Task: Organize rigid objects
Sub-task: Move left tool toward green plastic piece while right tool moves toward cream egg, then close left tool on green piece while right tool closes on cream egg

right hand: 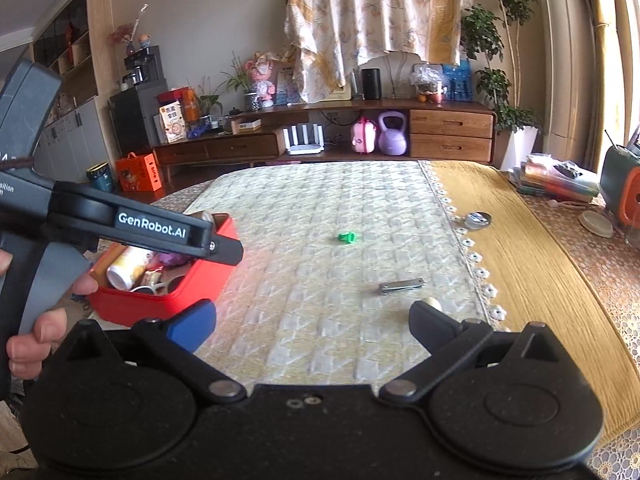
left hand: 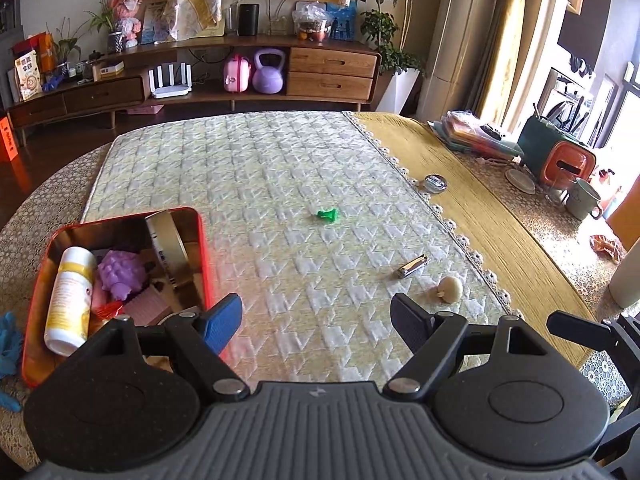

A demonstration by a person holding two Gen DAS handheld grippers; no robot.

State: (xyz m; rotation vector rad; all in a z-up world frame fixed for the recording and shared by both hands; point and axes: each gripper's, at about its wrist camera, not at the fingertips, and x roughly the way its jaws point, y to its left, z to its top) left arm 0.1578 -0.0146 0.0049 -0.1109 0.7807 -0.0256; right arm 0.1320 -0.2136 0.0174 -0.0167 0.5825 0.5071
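Showing a hand (right hand: pixel 28 340) unseen elsewhere, the right-wrist view confirms both grippers spread apart and empty; red tin (left hand: pixel 38 300) holds white bottle (left hand: pixel 70 300), purple toy (left hand: pixel 120 274).

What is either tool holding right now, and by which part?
Nothing. The left tool and right tool both stand open with only the quilted mat between their fingers; the nail clipper lies untouched.

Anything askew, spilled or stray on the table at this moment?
Nothing is spilled or damaged. Loose on the quilted mat outside the red tin: a green piece, nail clippers, a cream knob-shaped piece. In the tin, a metal can leans against the wall.
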